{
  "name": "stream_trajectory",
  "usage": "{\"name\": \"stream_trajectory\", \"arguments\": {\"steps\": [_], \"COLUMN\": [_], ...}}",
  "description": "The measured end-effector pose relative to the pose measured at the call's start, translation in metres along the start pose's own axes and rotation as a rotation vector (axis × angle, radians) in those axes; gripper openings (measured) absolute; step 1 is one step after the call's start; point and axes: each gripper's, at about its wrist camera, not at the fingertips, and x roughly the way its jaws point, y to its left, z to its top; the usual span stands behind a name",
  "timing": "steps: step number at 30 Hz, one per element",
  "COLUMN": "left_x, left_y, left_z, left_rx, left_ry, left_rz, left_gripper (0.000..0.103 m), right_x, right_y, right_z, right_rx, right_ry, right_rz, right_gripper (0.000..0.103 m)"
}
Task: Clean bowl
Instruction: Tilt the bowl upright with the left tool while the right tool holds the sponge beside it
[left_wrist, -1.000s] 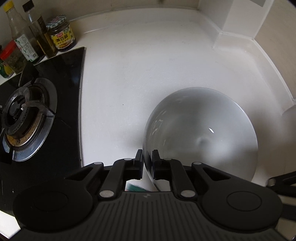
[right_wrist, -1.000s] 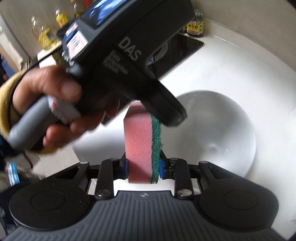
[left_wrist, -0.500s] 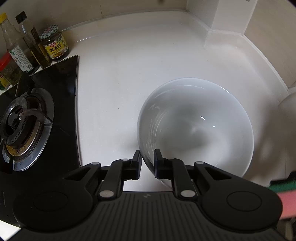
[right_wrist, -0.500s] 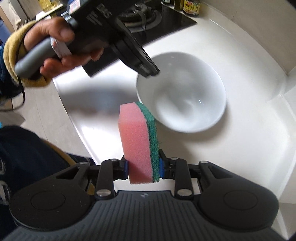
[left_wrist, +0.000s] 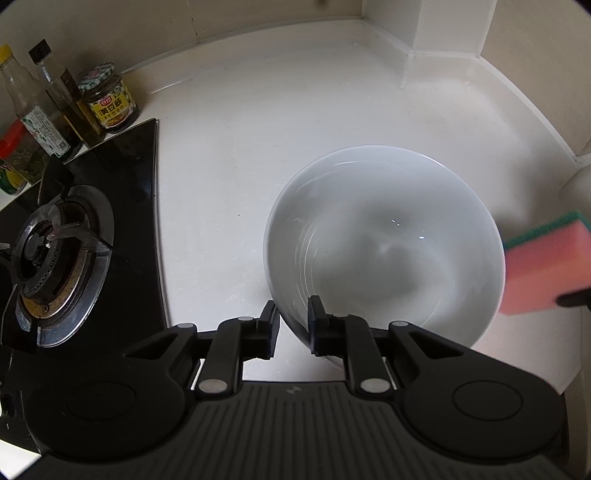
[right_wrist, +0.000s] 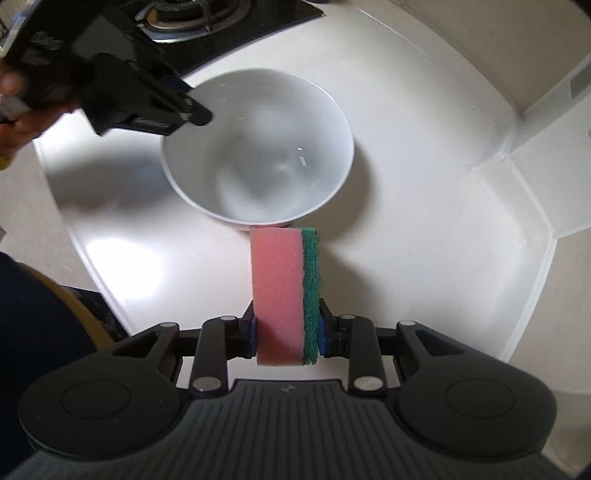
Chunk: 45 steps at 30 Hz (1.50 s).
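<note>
A round, glossy white ceramic bowl (left_wrist: 384, 243) stood upright on the pale, smooth stone-like countertop (left_wrist: 240, 140), to the right of a black glass gas hob (left_wrist: 122, 206) with a ringed metal burner (left_wrist: 55, 254). The black two-finger left gripper (left_wrist: 291, 325) straddled the bowl's near rim, one finger outside the wall and one inside; its jaws had just been opening, and a clear gap showed between the outer finger and the bowl wall, so the rim sat between the pads without being pinched. The black two-finger right gripper (right_wrist: 286, 332) was clamped on a rectangular pink foam sponge with a green scouring layer (right_wrist: 284, 291), held on end with the green face to the right. In the right wrist view the sponge hung just in front of the bowl's near side, above the countertop and outside the bowl; in the left wrist view it appeared blurred at the bowl's right edge. At the back left of the hob stood a dark glass jar with a checked lid and yellow label (left_wrist: 109, 99), a tall dark oil bottle with a black cap (left_wrist: 64, 96), a clear bottle with a yellow cap (left_wrist: 26, 103) and a red-lidded container (left_wrist: 16, 147). A person's hand (right_wrist: 14, 107) gripped the left gripper's handle at the left edge of the right wrist view.
</note>
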Motion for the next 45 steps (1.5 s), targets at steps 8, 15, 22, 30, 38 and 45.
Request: {"name": "stream_trajectory", "arguments": {"steps": [8,15,22,30,38,45], "left_x": [0.001,0.002,0.003,0.005,0.007,0.005], "left_y": [-0.001,-0.01,-0.011,-0.006,-0.001,-0.002], "left_z": [0.0,-0.002,-0.002,-0.001,0.001,-0.002], "left_rx": [-0.02,0.016,0.008,-0.058,-0.15,-0.179], "left_ry": [-0.002,-0.01,-0.007,-0.002,0.01,0.007], "left_rz": [0.031,0.066,0.072,0.079,0.071,0.08], "left_gripper": [0.027,0.026,0.025,0.017,0.012,0.012], "right_x": [0.005,0.007,0.021,0.038,0.02,0.018], "right_y": [-0.014,-0.029,-0.031,-0.004,0.01,0.009], "right_z": [0.018,0.043,0.085,0.087,0.036,0.012], "right_rx": [0.023,0.032,-0.012,-0.085,0.107,0.375], "right_ry": [-0.012,-0.064,-0.134,-0.183,-0.229,-0.247], "right_rz": [-0.061,-0.156,-0.2,-0.286,-0.26,-0.211], "right_gripper": [0.025,0.025,0.025,0.025,0.025,0.025]}}
